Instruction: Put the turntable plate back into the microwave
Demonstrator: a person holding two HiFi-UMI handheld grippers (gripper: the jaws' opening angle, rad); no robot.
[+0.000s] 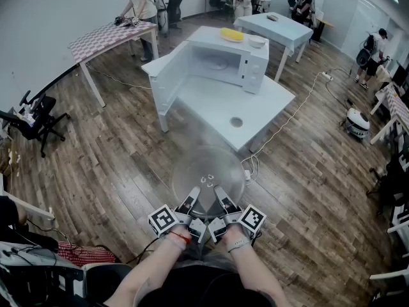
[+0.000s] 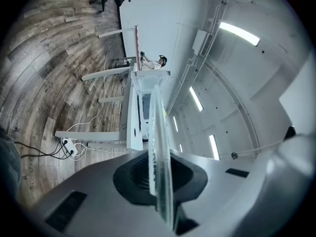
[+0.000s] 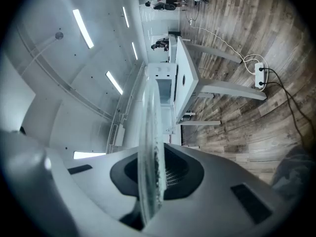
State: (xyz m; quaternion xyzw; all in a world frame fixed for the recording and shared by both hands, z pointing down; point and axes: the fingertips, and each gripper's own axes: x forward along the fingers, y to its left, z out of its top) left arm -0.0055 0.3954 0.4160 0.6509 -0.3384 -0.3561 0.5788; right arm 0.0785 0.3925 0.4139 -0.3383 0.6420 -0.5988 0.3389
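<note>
A round clear glass turntable plate hangs level over the wooden floor, just short of the white table. My left gripper and right gripper sit side by side, each shut on the plate's near rim. In the left gripper view the plate runs edge-on between the jaws of the left gripper. The right gripper shows the plate the same way. The white microwave stands on the table with its door swung open to the left, its cavity facing me.
A yellow object and a white bowl rest on the microwave's top. A power strip and cable lie on the floor by the table's near corner. Other tables, an office chair and several people stand around the room.
</note>
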